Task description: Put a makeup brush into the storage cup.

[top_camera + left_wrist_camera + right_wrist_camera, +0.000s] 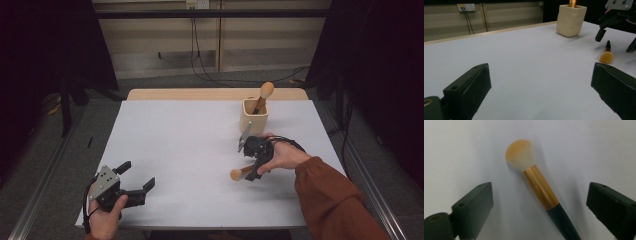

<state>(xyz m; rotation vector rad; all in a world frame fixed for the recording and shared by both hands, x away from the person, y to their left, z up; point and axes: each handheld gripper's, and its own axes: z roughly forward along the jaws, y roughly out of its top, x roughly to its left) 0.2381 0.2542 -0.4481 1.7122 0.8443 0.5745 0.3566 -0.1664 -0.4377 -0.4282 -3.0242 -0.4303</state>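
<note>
A makeup brush (540, 187) with a pale orange head, gold ferrule and black handle lies flat on the white table (190, 150), right of the middle (239, 173). My right gripper (247, 161) hangs over it, open, one jaw on each side of the ferrule (541, 192), and neither pad touches it. The left gripper view takes in that brush (606, 56) with the right gripper (616, 41) above it. My left gripper (139, 175) rests near the front left edge, open with nothing between its jaws (541, 82).
A cream square cup (253, 120) stands at the back right of the table, just beyond my right hand, with a second brush (265, 92) upright in it. From the left gripper's camera the cup (570, 21) lies far ahead. Cables run across the floor behind the table.
</note>
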